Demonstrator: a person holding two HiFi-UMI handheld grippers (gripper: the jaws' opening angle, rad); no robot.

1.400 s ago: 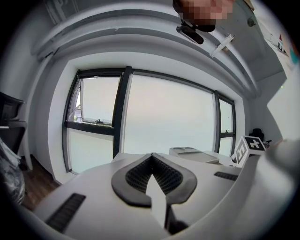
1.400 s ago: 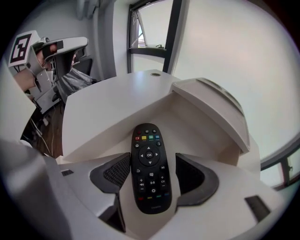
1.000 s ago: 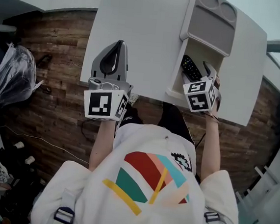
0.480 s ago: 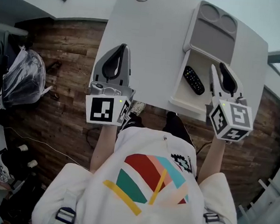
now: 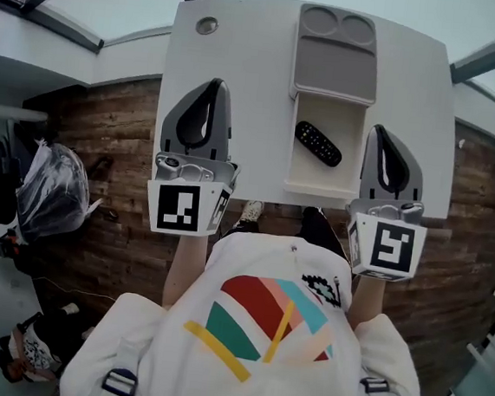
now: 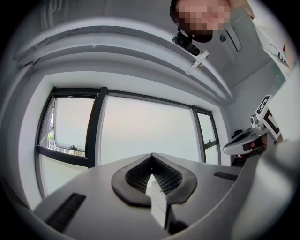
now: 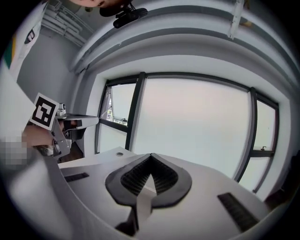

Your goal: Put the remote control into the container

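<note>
The black remote control (image 5: 318, 143) lies at a slant inside the open cream container (image 5: 319, 180) on the white table (image 5: 249, 88). My right gripper (image 5: 378, 129) hovers just right of the container, near the table's front edge, shut and empty; its pads meet at the tip in the right gripper view (image 7: 151, 155). My left gripper (image 5: 213, 83) is held over the table's left part, well apart from the container, also shut with nothing in it (image 6: 151, 155). Both gripper views look up at windows, not at the remote.
The container's grey lid section (image 5: 334, 66) with two round recesses lies beyond the open compartment. A cable hole (image 5: 206, 26) sits at the table's far left corner. Wooden floor surrounds the table, with a dark bag (image 5: 52, 191) at the left.
My right gripper has come out of the container, leaving the remote inside, moved back and to the right, and shut. The left gripper has stayed shut in about the same place.
</note>
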